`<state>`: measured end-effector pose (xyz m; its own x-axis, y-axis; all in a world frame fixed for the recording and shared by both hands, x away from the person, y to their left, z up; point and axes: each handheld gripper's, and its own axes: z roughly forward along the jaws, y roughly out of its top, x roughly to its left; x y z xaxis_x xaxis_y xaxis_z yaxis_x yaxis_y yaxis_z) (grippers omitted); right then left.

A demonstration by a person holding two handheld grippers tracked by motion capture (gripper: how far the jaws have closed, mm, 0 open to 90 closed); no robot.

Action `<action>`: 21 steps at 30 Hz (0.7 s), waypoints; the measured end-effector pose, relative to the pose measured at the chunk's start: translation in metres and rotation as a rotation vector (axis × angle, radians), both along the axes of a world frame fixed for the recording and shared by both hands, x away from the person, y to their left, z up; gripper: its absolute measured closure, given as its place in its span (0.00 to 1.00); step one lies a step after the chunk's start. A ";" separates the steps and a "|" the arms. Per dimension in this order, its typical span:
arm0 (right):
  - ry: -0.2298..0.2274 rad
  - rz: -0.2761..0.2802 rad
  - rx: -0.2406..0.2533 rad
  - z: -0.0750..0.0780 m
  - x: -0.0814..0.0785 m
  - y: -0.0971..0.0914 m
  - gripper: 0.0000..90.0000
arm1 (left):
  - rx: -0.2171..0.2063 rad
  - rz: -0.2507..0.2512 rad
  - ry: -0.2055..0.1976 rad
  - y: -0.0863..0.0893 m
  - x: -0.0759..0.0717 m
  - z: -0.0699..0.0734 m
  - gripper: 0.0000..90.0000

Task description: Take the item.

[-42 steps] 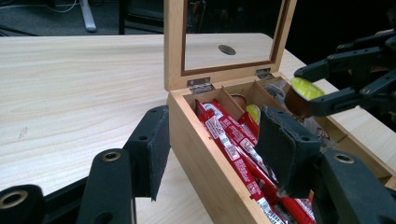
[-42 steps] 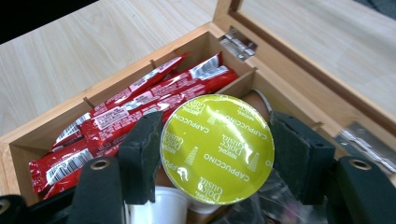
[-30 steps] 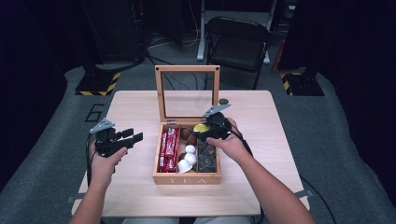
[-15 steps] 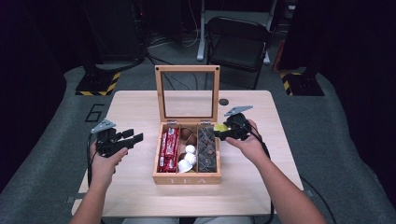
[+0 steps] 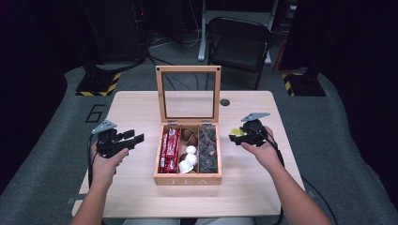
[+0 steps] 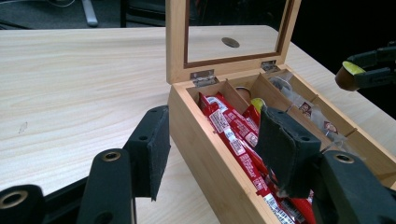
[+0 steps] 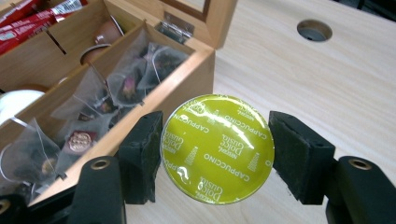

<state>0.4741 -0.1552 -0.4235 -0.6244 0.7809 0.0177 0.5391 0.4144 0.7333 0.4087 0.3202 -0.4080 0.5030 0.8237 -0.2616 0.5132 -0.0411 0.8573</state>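
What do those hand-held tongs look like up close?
Both the left tongs and right tongs are black, each topped by a grey three-cornered plate. Their jaws are blocky, with flat dark pads and round brass-ringed holes. A black cable trails from each. Forearms are bare.

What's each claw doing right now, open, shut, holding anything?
Left claw: open, nothing held, beside the wooden tea box.
Right claw: shut on the yellow-green capsule, above the table.
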 end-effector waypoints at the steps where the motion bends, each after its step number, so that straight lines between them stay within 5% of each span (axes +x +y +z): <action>1: 0.000 0.000 0.000 0.000 0.000 0.000 0.41 | 0.000 0.000 0.000 0.000 0.000 0.000 0.49; 17: 0.033 -0.092 -0.003 -0.031 -0.011 -0.025 0.41 | 0.000 0.001 0.002 0.000 0.001 -0.001 0.49; 21: 0.041 -0.135 0.032 -0.040 -0.015 -0.036 0.41 | -0.002 0.003 0.001 0.000 0.001 -0.001 0.49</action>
